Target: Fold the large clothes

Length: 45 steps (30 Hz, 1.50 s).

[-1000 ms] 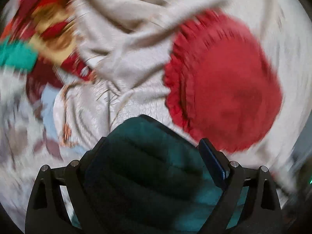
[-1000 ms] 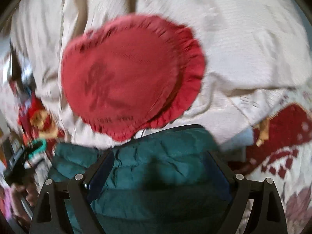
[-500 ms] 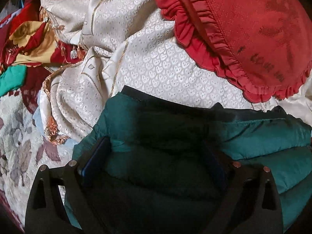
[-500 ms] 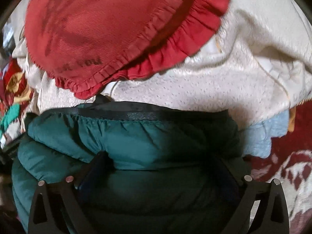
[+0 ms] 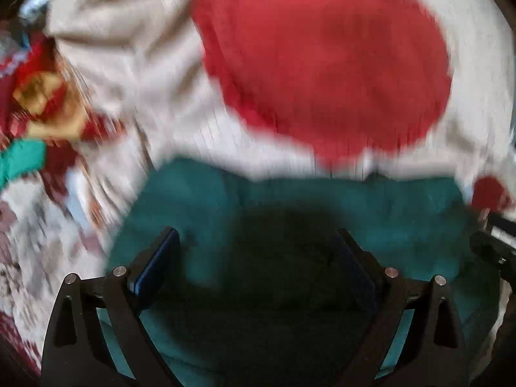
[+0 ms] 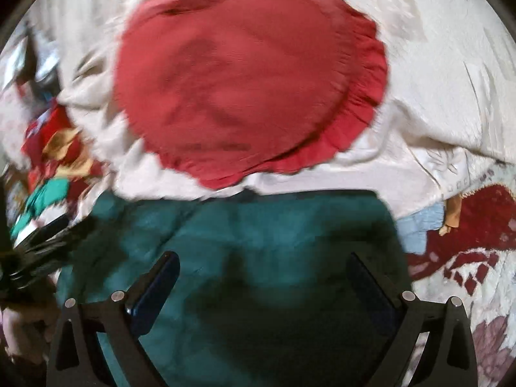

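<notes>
A dark green puffer jacket [image 5: 290, 213] lies on a cream patterned bedspread [image 5: 161, 103], below a round red frilled cushion [image 5: 322, 58]. My left gripper [image 5: 258, 245] stands wide open over the jacket, fingers apart, nothing clamped between them. In the right wrist view the same jacket [image 6: 274, 235] fills the lower half. My right gripper [image 6: 262, 271] is also wide open above it. The left gripper shows at the left edge of the right wrist view [image 6: 38, 238]. Both views are motion-blurred.
The cushion [image 6: 245, 90] lies just beyond the jacket's far edge. A heap of red, yellow and teal cloth [image 5: 38, 103] lies at the left. A red and white patterned blanket [image 6: 467, 258] and a pale blue cloth [image 6: 419, 222] lie at the right.
Both grippers have pulled back and up from the jacket; the cushion now sits farther from the cameras. The jacket lies flatter, with more of it showing beyond the fingers.
</notes>
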Available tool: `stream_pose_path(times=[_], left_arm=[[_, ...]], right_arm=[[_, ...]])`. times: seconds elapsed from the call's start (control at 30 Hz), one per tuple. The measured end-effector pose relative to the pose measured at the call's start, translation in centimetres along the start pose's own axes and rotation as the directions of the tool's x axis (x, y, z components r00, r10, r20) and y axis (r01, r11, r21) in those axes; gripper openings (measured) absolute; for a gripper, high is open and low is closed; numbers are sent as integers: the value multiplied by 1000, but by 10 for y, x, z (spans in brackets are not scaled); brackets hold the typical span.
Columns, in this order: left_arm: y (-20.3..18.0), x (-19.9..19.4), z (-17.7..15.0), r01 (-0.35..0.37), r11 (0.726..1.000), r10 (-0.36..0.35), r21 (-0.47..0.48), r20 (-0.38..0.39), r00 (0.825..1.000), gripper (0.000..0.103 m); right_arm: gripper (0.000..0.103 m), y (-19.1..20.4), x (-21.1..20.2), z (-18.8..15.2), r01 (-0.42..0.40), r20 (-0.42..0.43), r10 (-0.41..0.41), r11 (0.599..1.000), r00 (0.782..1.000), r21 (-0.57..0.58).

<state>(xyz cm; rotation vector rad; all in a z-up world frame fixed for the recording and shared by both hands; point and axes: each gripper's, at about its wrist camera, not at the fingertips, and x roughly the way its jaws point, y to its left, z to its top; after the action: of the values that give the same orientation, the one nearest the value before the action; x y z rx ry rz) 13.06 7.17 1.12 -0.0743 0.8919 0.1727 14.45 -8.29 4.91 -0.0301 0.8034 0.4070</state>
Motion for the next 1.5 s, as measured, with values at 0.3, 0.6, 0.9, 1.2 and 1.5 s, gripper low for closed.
stream_pose_path(times=[0.3,0.6,0.9,1.2,1.5], left_arm=[[-6,16,-5,-68,998,68,5,-7,998,102],[-12,17,-4,-86,996,86,4,-42,995,103],[-10,13,-6,-93,996,93,-10,-22,995,103],[-10,13,-7,-94,996,94,-10,-24,995,103],[-6,9,-5,-61,998,60,-15,-33,998,102]], right_arm=[[103,10,43,-29,23,-86,-29,997,996,-67],[103,10,45,-23,25,-104,-32,997,994,-74],[103,9,42,-23,25,-110,-32,998,993,-66],[103,6,27,-16,23,-102,-25,999,994,-22],[103,-15,38,-11,62,-136,-58,998,989,26]])
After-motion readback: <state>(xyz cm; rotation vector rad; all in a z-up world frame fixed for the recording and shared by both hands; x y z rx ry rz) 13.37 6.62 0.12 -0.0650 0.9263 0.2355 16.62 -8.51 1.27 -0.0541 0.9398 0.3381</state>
